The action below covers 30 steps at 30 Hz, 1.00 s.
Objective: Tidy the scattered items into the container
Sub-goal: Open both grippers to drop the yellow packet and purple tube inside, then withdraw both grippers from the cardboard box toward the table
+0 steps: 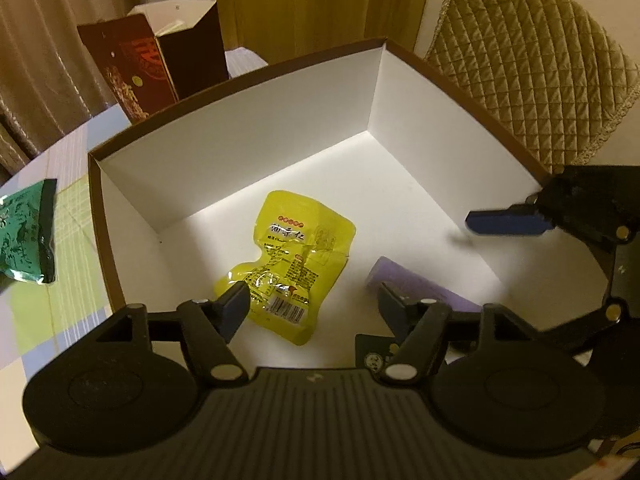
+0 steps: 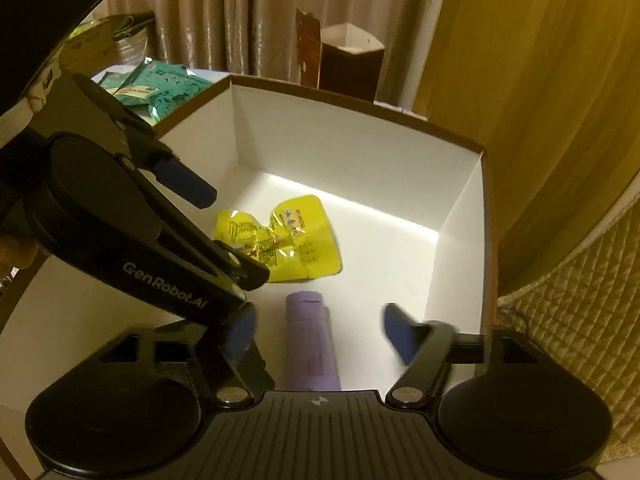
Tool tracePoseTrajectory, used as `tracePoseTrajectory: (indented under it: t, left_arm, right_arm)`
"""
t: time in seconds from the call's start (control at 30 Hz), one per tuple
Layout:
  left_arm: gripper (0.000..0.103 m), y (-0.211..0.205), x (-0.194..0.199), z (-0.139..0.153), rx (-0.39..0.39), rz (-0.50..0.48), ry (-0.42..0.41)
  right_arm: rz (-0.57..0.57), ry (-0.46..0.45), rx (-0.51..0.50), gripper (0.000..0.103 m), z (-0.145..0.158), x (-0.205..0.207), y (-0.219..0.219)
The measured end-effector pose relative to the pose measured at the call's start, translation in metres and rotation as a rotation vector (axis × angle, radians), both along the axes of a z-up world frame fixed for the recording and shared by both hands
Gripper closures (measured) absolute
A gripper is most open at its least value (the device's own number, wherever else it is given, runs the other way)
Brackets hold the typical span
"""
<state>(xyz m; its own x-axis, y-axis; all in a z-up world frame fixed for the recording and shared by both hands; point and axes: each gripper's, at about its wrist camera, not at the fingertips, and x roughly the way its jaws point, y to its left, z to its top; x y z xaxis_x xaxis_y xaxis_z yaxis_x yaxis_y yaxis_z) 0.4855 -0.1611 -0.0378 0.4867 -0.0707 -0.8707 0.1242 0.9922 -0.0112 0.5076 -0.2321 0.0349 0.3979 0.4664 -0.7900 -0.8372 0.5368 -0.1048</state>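
The open box (image 1: 248,152), brown outside and white inside, is sitting on the checked tabletop (image 1: 68,280) and taking up most of both views. Both tools are hanging over it, angled down. The left hand-held gripper (image 1: 310,304) is standing released, nothing between its blue pads. The right hand-held gripper (image 2: 320,332) is also standing released above the purple tube (image 2: 310,344), its pads clear of it.

Inside the box, the yellow snack pouch (image 1: 288,264) is lying flat near the middle of the floor, and the purple tube is lying just beside it, apart from it. Both look already put away.

Still outside, the green packet (image 1: 26,236) is resting on the tabletop beside the box's left wall. It looks light, soft and crinkly, with a glossy film that may be slippery; pinching it across a sealed edge or a flat corner is likely the safer hold, since the puffed middle could squirm out.
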Motion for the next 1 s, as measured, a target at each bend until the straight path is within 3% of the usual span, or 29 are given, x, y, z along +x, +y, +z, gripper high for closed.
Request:
tracePoseTrajectory:
  t: [0.07, 0.43, 1.0]
  left_arm:
    - [0.024, -0.002, -0.004, 0.005, 0.006, -0.003, -0.012]
    - [0.017, -0.006, -0.031, 0.027, 0.005, 0.001, -0.067]
    - [0.016, -0.009, -0.102, 0.068, -0.034, 0.074, -0.140]
  right_arm:
    - [0.003, -0.011, 0.012, 0.023, 0.003, -0.004, -0.003]
    - [-0.054, 0.012, 0.090, 0.003, 0.022, -0.020, -0.025]
    - [-0.115, 0.000, 0.186, 0.002, 0.054, -0.071, -0.061]
